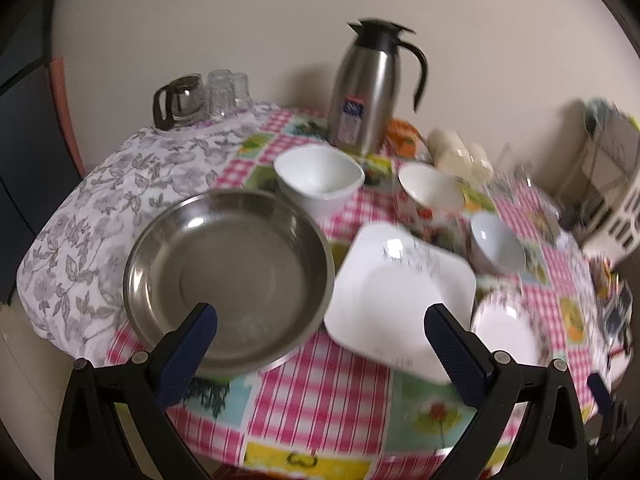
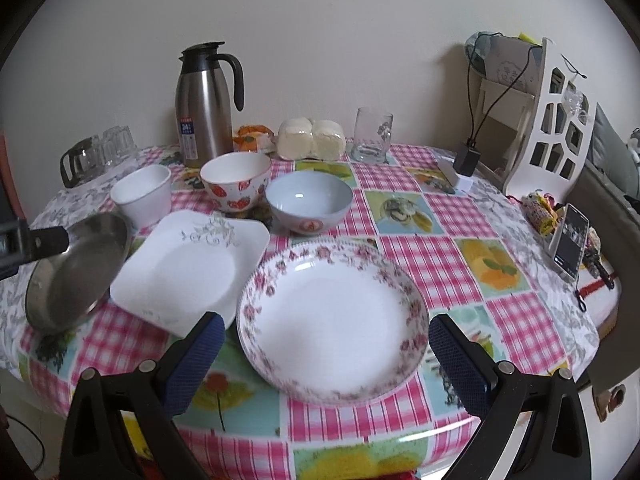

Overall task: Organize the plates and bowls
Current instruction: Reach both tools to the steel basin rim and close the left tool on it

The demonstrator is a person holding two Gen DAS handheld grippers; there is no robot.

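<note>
A steel dish (image 1: 228, 276) lies at the table's left; it shows tilted in the right wrist view (image 2: 76, 268), with the left gripper's finger at its rim. A square white plate (image 1: 400, 296) (image 2: 192, 264) lies beside it. A round floral plate (image 2: 332, 320) (image 1: 508, 332) lies at the front right. Behind stand a white square bowl (image 1: 320, 180) (image 2: 142, 194), a strawberry bowl (image 2: 236, 182) (image 1: 430, 190) and a pale blue bowl (image 2: 308, 202) (image 1: 496, 244). My left gripper (image 1: 320, 340) is open over the steel dish's near rim. My right gripper (image 2: 326, 352) is open, straddling the floral plate.
A steel thermos jug (image 2: 206, 104) (image 1: 366, 88), wrapped buns (image 2: 312, 138), a glass mug (image 2: 372, 134) and upturned glasses (image 1: 228, 90) stand at the back. A phone (image 2: 570, 242) and white rack (image 2: 548, 120) are at the right. The checked tablecloth (image 2: 436, 264) covers the round table.
</note>
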